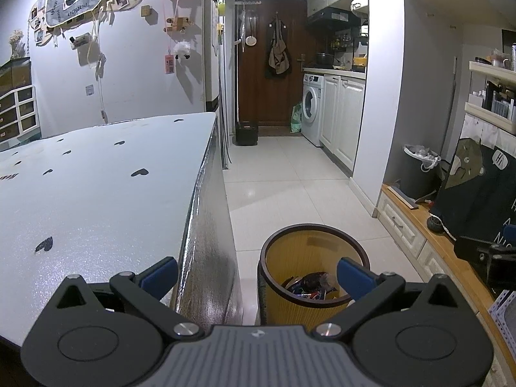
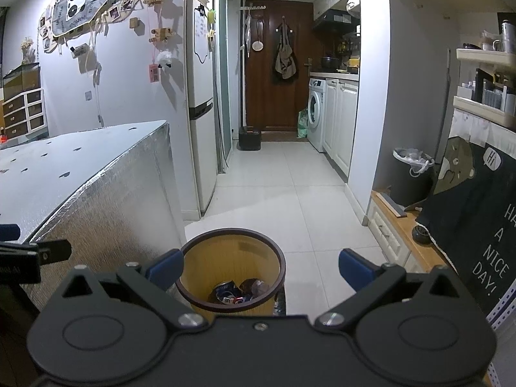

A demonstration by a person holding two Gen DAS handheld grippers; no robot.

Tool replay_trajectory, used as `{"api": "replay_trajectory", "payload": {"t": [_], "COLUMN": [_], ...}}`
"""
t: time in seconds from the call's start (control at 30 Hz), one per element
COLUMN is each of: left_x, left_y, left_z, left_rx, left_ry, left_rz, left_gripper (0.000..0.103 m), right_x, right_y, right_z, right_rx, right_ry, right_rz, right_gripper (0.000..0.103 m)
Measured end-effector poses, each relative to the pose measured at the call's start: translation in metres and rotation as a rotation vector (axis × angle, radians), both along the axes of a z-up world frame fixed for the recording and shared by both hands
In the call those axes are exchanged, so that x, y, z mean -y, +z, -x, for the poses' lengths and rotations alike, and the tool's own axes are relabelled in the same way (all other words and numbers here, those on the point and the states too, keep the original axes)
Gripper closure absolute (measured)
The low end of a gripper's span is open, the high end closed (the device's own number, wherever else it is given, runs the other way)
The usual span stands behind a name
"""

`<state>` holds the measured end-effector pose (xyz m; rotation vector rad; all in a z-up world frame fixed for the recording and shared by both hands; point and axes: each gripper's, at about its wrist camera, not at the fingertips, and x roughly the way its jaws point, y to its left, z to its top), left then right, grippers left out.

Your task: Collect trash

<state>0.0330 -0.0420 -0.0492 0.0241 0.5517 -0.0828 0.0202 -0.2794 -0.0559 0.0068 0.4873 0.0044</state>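
Trash (image 1: pixel 311 285): crushed cans and wrappers lying at the bottom of yellow bin (image 1: pixel 292 258) on floor beside foil-sided table (image 1: pixel 96 193). Left gripper (image 1: pixel 257 275): level above table edge and bin, fingers spread, empty. Right gripper (image 2: pixel 259 267): level over bin's right rim, fingers spread, empty.

— What is seen ahead of the tongs?
— A white washing machine (image 2: pixel 316 116) is set beside a dark wooden door (image 2: pixel 277 64), where a bag (image 2: pixel 284 59) is hung.

— And to the left?
— A table (image 1: pixel 96 193) dotted with black hearts is seen; a refrigerator (image 2: pixel 201 103) is stood beyond.
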Motion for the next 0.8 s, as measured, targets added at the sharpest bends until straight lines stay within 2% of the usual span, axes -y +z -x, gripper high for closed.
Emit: {"api": "replay_trajectory", "payload": {"t": [0.8], "left_x": [-0.0001], "left_y": [0.0002], "left_z": [-0.0004], "left_rx": [0.001], "left_ry": [0.0], "left_rz": [-0.002], "left_gripper": [0.0], "right_x": [0.0015], "right_y": [-0.0009], "right_z": [0.0002], "right_rx": [0.002], "right_ry": [-0.001], "right_rz": [0.002], "right_gripper": [0.0]}}
